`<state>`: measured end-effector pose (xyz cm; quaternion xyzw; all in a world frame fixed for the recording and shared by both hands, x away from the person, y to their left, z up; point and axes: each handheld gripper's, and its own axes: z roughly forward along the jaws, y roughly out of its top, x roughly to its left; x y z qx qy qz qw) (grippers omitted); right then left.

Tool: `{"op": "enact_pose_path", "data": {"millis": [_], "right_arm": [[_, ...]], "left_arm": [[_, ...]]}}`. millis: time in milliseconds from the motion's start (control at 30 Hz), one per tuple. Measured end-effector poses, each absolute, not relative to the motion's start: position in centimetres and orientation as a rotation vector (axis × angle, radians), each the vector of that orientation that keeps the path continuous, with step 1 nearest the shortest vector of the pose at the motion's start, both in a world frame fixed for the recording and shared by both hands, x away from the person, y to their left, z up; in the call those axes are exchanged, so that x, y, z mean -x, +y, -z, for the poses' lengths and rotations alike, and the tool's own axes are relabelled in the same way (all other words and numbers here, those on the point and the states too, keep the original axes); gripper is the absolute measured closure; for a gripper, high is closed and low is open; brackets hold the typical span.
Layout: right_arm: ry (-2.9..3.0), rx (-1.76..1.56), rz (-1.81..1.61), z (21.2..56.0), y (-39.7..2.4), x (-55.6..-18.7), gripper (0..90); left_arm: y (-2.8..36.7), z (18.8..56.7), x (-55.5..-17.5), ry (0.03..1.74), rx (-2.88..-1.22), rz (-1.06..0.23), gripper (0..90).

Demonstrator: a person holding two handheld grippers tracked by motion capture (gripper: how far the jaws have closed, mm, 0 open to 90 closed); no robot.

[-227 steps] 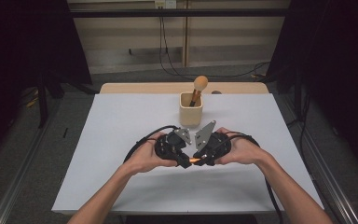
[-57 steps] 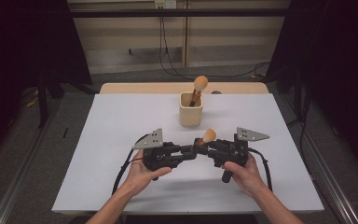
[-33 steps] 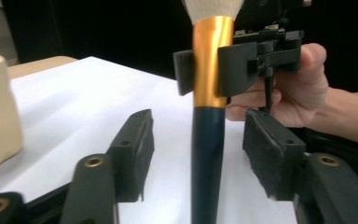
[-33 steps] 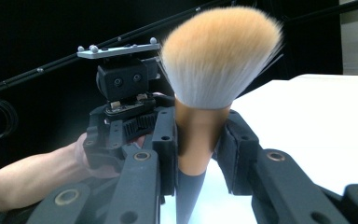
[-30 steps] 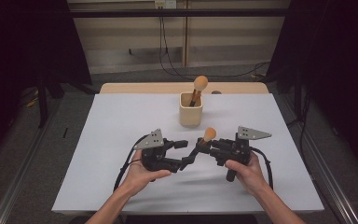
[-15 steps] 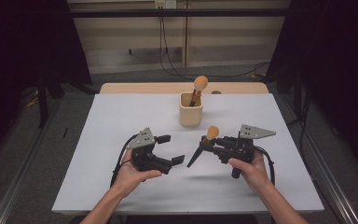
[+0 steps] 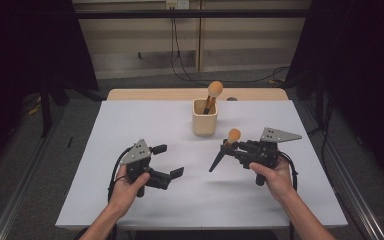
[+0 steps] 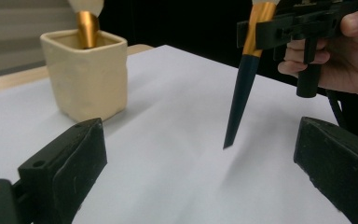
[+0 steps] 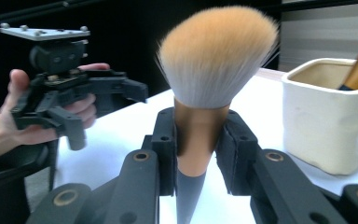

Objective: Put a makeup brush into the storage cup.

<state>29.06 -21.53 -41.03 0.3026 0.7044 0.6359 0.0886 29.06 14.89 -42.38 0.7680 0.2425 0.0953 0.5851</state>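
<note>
Makeup brush (image 7: pixel 226 145), orange bristles up and dark pointed handle angled down toward 7 o'clock, sits clenched in my right tool (image 7: pixel 237 148) at roughly 4 o'clock from the cream cup (image 7: pixel 204 118), held clear above the white bench (image 7: pixel 130 125). In the right gripper view the two pads pinch the copper ferrule of the brush (image 9: pixel 200 140) from both sides, bristles fanning above them, handle tip dropping out below. My left tool (image 7: pixel 169 161) has just been opening and now stands released w/ nothing between the jaws; the left gripper view looks between those spread jaws at the brush (image 8: pixel 244 79) hanging in the other tool, its tip off the bench, and at the cup (image 8: pixel 87 74) farther back at about 10 o'clock. A second brush (image 7: pixel 211 96) already stands in the cup, leaning toward 1 o'clock.

My read: handover is done, the right tool has sole charge of the brush, and the step in hand is carrying it to the cup. Next move, as I judge it, calls for swinging the right tool toward 11 o'clock, bringing the handle nearer vertical, tip first over the cup's open mouth, aiming for the free side so it doesn't knock the standing brush, then lowering before letting go. Left tool is near the cup but well apart from the path; I'd keep it parked at 8 o'clock.
</note>
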Motion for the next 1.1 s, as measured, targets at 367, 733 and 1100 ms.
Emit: {"op": "enact_pose_path", "data": {"millis": [367, 733, 1100], "right_arm": [[2.084, -0.940, -1.800, 40.4, -22.1, -29.9, 70.9], [2.073, -0.917, -1.742, 38.9, -21.9, -30.7, 70.9], [2.058, -0.900, -1.716, 37.6, -21.5, -33.0, 70.9]], "left_arm": [[18.4, 43.5, -28.1, 0.681, -1.760, -0.351, 2.0], [21.2, 44.2, -26.6, 0.738, -1.729, -0.424, 2.0], [22.4, 45.1, -25.9, 0.759, -1.717, -0.432, 2.0]]}}
